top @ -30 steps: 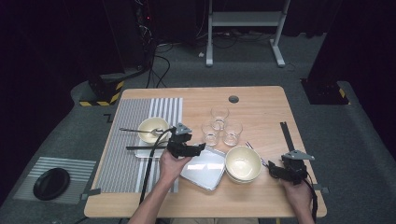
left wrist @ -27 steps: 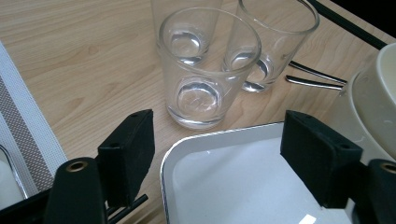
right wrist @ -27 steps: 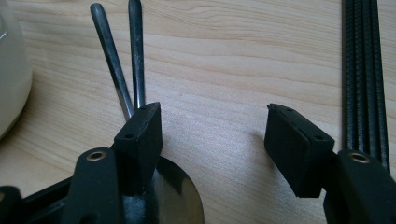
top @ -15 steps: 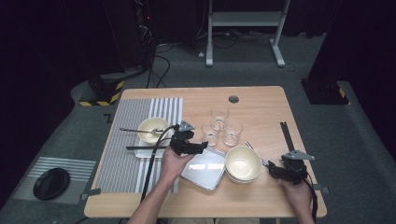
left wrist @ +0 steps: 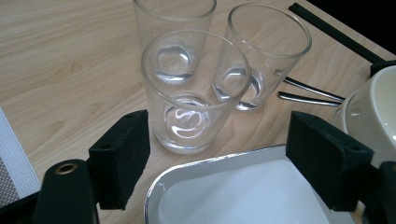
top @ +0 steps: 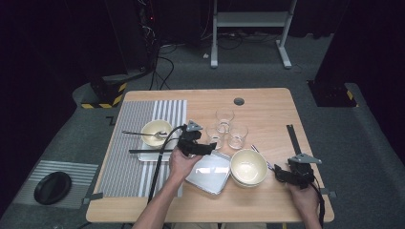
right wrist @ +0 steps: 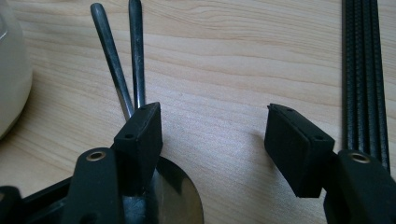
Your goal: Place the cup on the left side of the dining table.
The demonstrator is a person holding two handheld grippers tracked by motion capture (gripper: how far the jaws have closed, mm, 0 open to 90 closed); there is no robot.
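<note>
Three clear empty glasses [top: 224, 117] stand grouped at mid-table. My left gripper [top: 209, 149] hovers just short of the nearest glass [left wrist: 191, 93], above the far rim of a silver tray [left wrist: 243, 196]. Its jaws have just been opening; they stand wide with nothing between the pads. My right gripper [top: 281, 174] rests low on the table at the right, open, with bare wood between its pads. Two metal spoon handles [right wrist: 116, 60] run away from its left jaw, which lies over a spoon bowl [right wrist: 180, 207].
Stacked cream bowls [top: 248, 167] sit between the tray [top: 210, 174] and my right gripper. Another bowl with a spoon [top: 155, 132] stands on the striped mat [top: 129, 157], with black chopsticks [top: 148, 151] beside it. A black strip [top: 293, 138] lies at the right.
The left hand has edged slightly toward the glasses. The right hand has stayed where it was.
</note>
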